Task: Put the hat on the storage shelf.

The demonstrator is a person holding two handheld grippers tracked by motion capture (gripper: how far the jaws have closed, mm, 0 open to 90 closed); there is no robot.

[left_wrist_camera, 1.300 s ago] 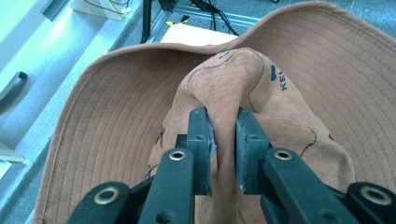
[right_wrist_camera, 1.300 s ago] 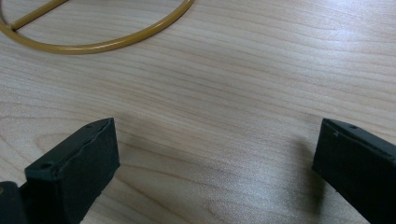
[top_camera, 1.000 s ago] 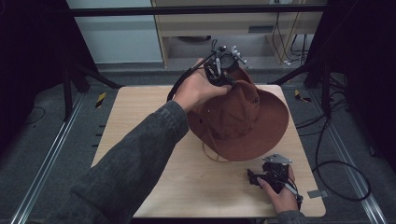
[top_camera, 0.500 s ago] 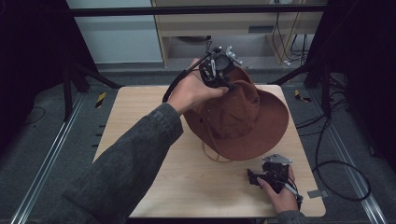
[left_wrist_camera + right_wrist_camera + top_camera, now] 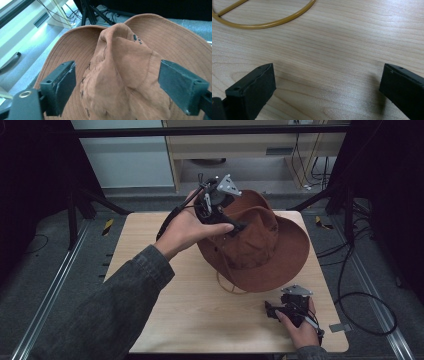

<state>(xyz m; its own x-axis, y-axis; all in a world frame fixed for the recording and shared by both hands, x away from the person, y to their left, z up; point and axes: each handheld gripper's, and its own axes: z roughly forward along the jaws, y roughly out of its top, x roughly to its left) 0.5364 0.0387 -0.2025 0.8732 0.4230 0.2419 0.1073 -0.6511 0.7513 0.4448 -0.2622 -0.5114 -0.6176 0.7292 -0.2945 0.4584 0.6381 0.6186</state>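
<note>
A brown hat (image 5: 260, 245) with a wide, round brim sits on the far right part of the worktop (image 5: 200, 320). Its cloth is soft and suede-like, rust brown, with rings of stitching running round the brim. The crown (image 5: 120, 72) is crumpled and folded in on itself, standing up in a loose peak, with a small dark mark and a few dark letters printed near its top. The brim tilts, raised at the far side and lower toward the near right. A thin tan cord (image 5: 227, 285) hangs from the hat's near edge and lies in a loop on the worktop.
</note>
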